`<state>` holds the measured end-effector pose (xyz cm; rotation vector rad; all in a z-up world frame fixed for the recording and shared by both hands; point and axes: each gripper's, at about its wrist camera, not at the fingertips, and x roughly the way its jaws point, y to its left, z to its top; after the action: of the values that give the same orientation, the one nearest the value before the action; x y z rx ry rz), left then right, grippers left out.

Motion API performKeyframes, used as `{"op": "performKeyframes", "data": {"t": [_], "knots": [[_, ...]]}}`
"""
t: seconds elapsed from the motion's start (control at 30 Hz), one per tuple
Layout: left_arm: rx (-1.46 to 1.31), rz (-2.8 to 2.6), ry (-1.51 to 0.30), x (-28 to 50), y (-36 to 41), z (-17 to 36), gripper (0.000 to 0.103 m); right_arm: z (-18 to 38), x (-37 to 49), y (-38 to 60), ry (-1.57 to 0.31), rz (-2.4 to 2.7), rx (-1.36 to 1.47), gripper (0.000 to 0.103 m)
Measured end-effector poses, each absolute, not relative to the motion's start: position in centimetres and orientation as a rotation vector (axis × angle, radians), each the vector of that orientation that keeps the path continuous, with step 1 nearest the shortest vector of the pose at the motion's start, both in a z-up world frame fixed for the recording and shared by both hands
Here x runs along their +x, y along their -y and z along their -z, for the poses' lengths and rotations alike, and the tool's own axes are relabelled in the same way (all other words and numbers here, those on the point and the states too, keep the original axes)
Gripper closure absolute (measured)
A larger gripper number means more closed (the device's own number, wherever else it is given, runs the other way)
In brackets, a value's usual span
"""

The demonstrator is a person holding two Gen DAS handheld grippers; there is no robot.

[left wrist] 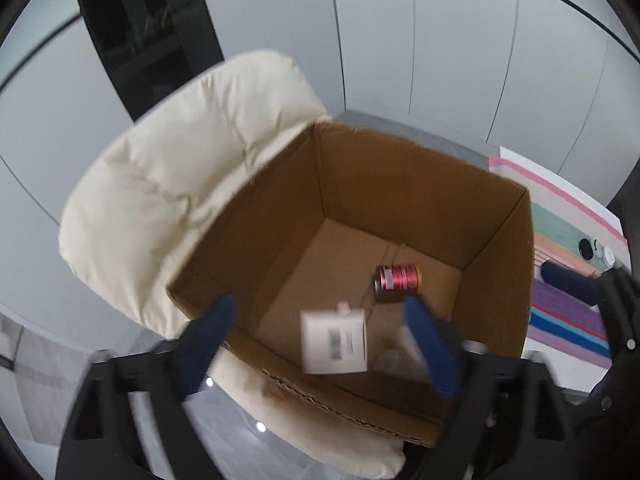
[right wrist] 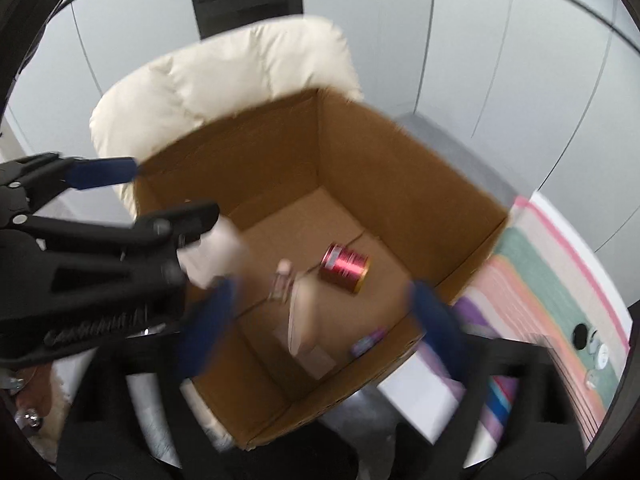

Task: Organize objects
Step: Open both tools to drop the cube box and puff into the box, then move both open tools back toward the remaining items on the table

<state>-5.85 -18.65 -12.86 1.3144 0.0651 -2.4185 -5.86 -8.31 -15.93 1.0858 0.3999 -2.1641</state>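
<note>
- Open cardboard box point(left wrist: 400, 184) resting on a cream padded chair point(left wrist: 180, 184), flaps up, seen from above in both wrist views.
- Inside the box, on its floor: a red metallic can point(left wrist: 397, 282) lying on its side, well apart from the walls; same can point(right wrist: 345, 267) in the right wrist view.
- White small carton point(left wrist: 335, 341) with a barcode label, blurred, between the blue fingers of the left claw point(left wrist: 320, 344) above the near edge of the box; touching neither finger as far as can be told, so nothing gripped.
- Left claw spread wide, fingers well apart.
- Right claw point(right wrist: 320, 320) also spread wide over the box, nothing between its blue fingers point(right wrist: 208, 332).
- From the right wrist view, left claw point(right wrist: 168, 200) reaching in from the left over the box rim, with a pale blurred thing just beside its lower finger; cannot tell what.
- More blurred items on the box floor: a tan upright card-like piece point(right wrist: 300, 316), a small purple item point(right wrist: 368, 342) near the wall.
- To the right of the box, a striped cloth point(right wrist: 560, 280) on the bench, with small round items point(right wrist: 600, 354) on it.
</note>
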Motion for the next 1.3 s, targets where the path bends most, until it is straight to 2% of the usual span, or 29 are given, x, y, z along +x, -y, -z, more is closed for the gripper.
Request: {"op": "performKeyframes", "data": {"t": [0.13, 0.53, 0.73, 0.9, 1.3], "knots": [[1.285, 2.434, 0.002, -5.9, 17.7, 12.4, 0.005, 15.1, -5.7, 7.7, -0.395, 2.17, 1.056, 0.001], [1.287, 2.418, -0.019, -5.5, 18.1, 12.3, 0.005, 14.9, -6.0, 5.9, -0.358, 2.201, 1.109, 0.001], [1.328, 2.406, -0.041, -4.5, 18.6, 12.5, 0.005, 14.9, -5.8, 4.7, -0.328, 2.223, 1.14, 0.001], [1.389, 2.405, -0.151, -3.1, 18.8, 12.8, 0.005, 14.7, -5.1, 2.9, -0.312, 2.25, 1.168, 0.001], [1.373, 2.388, -0.158, 1.7, 16.3, 12.0, 0.005, 13.5, -2.4, -1.3, -0.227, 2.289, 1.19, 0.001]]}}
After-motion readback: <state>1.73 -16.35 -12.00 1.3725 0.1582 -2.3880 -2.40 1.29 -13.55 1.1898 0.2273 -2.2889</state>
